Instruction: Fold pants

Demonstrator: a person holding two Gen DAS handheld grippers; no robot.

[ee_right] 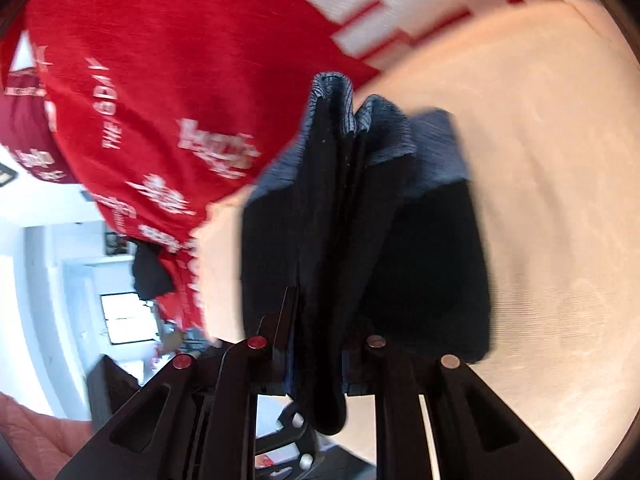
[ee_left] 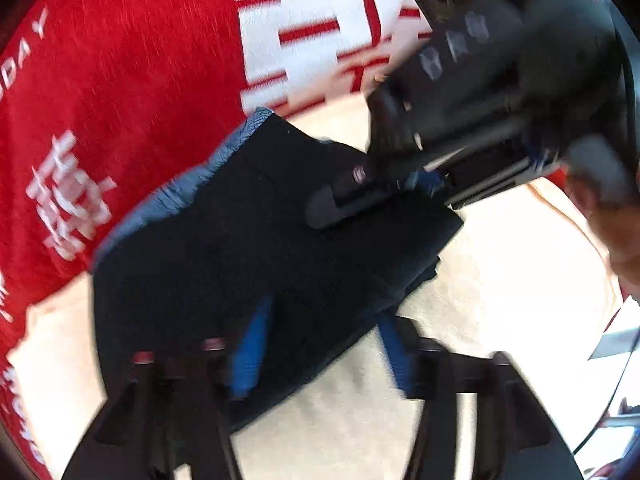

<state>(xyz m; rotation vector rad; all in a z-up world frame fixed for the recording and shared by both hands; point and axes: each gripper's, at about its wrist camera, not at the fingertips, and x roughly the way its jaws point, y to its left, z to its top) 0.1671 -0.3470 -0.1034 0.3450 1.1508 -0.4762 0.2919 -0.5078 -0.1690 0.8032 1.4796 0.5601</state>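
The dark navy pants (ee_left: pixel 248 248) lie folded in a thick bundle on a cream surface (ee_left: pixel 500 264), their lighter blue ribbed waistband (ee_left: pixel 200 184) towards the red cloth. My left gripper (ee_left: pixel 324 348) is open, its blue pads (ee_left: pixel 252 344) wide apart over the near edge of the bundle, with cloth lying between them. My right gripper (ee_left: pixel 384 196) comes in from the upper right and is shut on the far edge of the pants. In the right wrist view a raised fold of the pants (ee_right: pixel 332 240) runs up between the fingers of the right gripper (ee_right: pixel 320 340), pinched there.
A red cloth with white lettering (ee_left: pixel 120 100) covers the area beyond the cream surface (ee_right: pixel 540 200). A person's hand (ee_left: pixel 616 232) holds the right gripper at the right edge. Past the cloth's edge, the floor and a bright window (ee_right: pixel 128 316) show.
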